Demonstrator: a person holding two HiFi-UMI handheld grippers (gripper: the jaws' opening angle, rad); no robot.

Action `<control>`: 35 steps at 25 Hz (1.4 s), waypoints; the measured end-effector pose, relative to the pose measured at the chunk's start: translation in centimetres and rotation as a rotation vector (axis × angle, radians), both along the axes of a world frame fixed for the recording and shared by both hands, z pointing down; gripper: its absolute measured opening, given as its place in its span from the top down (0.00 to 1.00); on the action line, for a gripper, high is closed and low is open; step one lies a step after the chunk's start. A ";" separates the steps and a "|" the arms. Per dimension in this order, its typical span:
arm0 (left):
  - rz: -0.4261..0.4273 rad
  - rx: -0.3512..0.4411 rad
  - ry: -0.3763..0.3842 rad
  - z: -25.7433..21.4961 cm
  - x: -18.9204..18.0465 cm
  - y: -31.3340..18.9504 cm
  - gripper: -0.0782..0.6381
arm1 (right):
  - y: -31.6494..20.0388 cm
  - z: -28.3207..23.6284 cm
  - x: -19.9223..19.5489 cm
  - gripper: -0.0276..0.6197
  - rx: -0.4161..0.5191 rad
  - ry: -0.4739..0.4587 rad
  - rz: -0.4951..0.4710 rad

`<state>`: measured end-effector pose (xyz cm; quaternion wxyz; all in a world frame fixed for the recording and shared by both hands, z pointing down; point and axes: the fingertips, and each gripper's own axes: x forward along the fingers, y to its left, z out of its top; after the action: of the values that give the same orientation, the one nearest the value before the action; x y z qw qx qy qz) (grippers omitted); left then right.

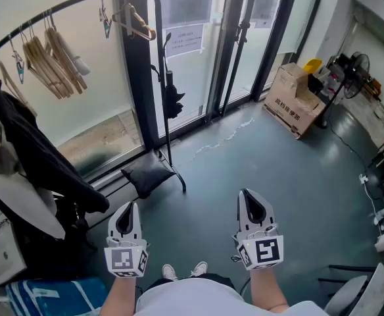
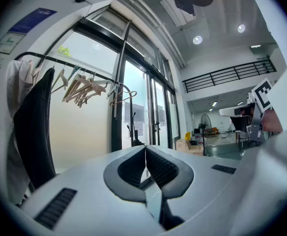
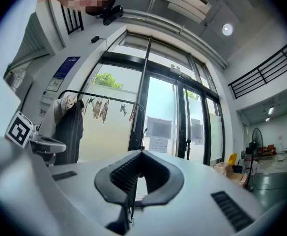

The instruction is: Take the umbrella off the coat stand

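Our left gripper's [image 1: 131,210] jaws are pressed together on nothing, their ribbed dark pads meeting at the tips; the right gripper's [image 1: 248,197] jaws are likewise together and empty. We hold both level and low, well short of the stand [image 1: 158,18], probably because the reach has not yet begun. The umbrella [image 1: 172,94], black, slim and folded, hangs against the stand's thin dark metal upright, apparently by its curved handle, near the glass doors. Farther left, pale wooden hangers [image 1: 54,61] and a black coat [image 1: 37,153] hang from the curved rail.
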<state>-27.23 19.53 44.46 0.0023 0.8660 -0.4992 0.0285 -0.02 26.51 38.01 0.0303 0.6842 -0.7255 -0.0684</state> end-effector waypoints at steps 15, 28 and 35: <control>-0.027 -0.062 -0.011 2.4 3.8 2.2 0.86 | 2.9 2.8 3.5 0.93 -0.054 -0.063 -0.087; 0.002 -0.120 -0.010 5.1 7.8 -1.1 0.86 | 1.7 6.6 6.7 0.93 -0.146 -0.081 -0.061; -0.008 -0.098 0.012 4.5 9.7 -8.1 0.86 | -5.3 6.0 8.2 0.93 -0.147 -0.061 -0.080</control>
<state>-17.51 11.44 48.92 0.0477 0.8630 -0.5007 0.0475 8.20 21.21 43.97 0.0556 0.6522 -0.7560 0.0046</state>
